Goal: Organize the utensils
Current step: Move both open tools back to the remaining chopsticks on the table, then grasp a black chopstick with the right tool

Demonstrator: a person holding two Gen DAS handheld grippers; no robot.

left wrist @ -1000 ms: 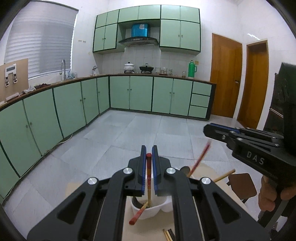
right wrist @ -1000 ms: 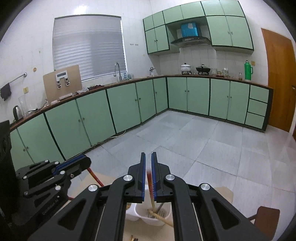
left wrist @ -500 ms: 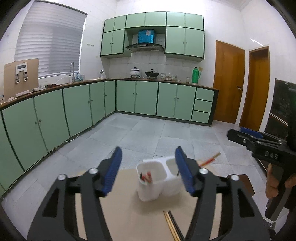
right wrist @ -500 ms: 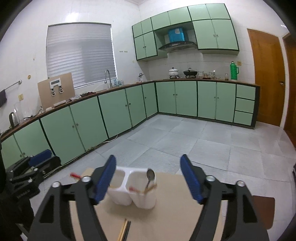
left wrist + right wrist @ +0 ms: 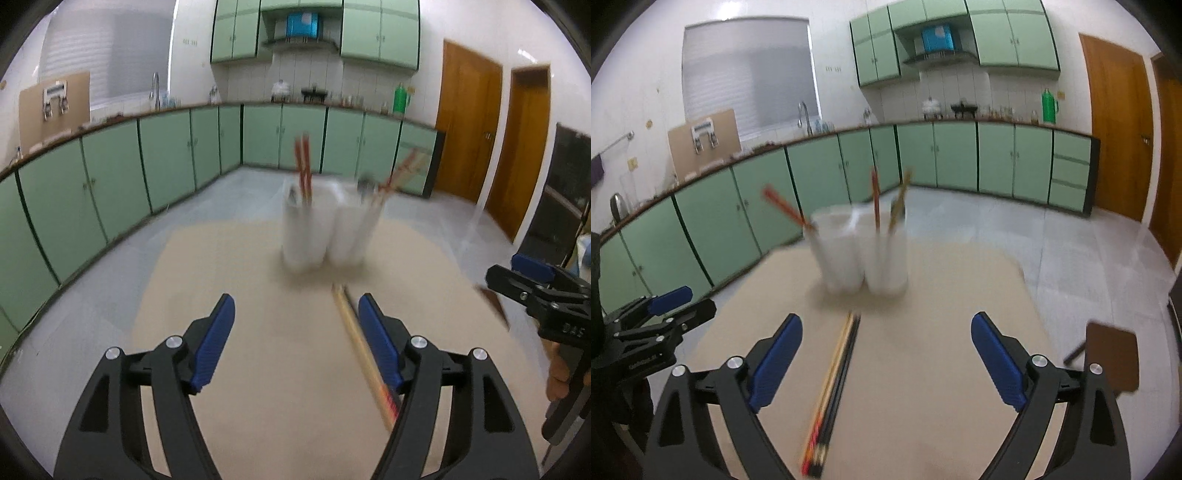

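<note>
A white two-cup utensil holder (image 5: pixel 325 225) stands on the beige table (image 5: pixel 258 369); it also shows in the right wrist view (image 5: pixel 862 251). Red chopsticks (image 5: pixel 303 162) stand in its left cup, and a spoon and more chopsticks (image 5: pixel 391 177) lean in its right cup. A loose bundle of chopsticks (image 5: pixel 833 384) lies flat on the table in front of it, also in the left wrist view (image 5: pixel 364 354). My left gripper (image 5: pixel 295 339) is open and empty above the table, just left of the bundle. My right gripper (image 5: pixel 886 362) is open and empty, with the bundle between its fingers.
Green kitchen cabinets (image 5: pixel 166 162) run along the far walls, with wooden doors (image 5: pixel 465 125) at the right. A brown stool (image 5: pixel 1112 354) stands beside the table's right edge. The table's far edge lies just behind the holder.
Both grippers let go of their red chopsticks into the holder, opened wide, and drew back and down toward the table. The loose bundle now lies near both grippers.
</note>
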